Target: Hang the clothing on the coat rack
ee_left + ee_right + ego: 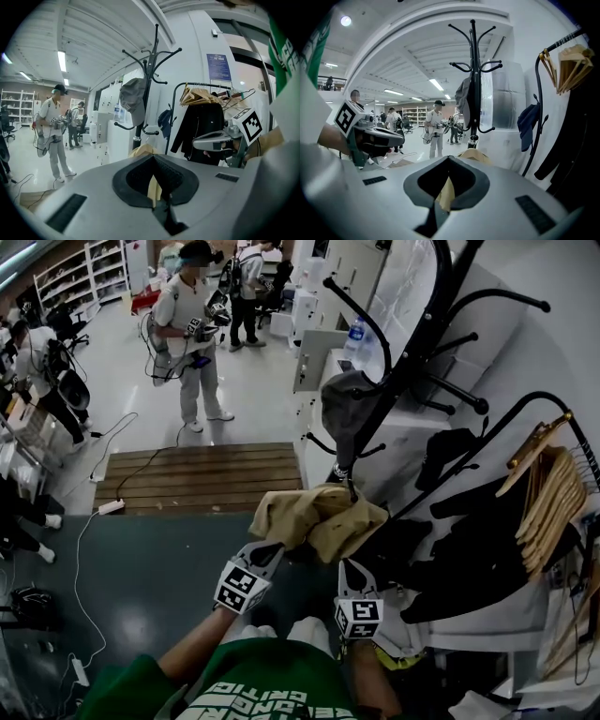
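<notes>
Both tongs are pinching the same tan garment (317, 521), which hangs bunched up in the air between them, just in front of the pole of the black coat rack (412, 343). The left gripper (270, 549) has its jaws pressed together on the garment's left edge, and in the left gripper view a strip of the tan cloth (154, 190) shows squeezed in the notch between them. The right gripper (348, 564) grips the cloth from below on the right side, its jaws likewise clamped on a fold of it (446, 194). The garment is on none of the rack's curved hooks; its top sits near the pole, low down. A grey cap (345, 409) hangs from one of the rack's lower hooks, just above the garment. To the right stands a clothes rail (525, 404) with a bunch of wooden hangers (548, 502) and a black coat (469, 554) on it. Beyond the garment a wooden platform (197, 479) lies on the floor, and further back a person (192, 324) in light clothes stands holding some gear
</notes>
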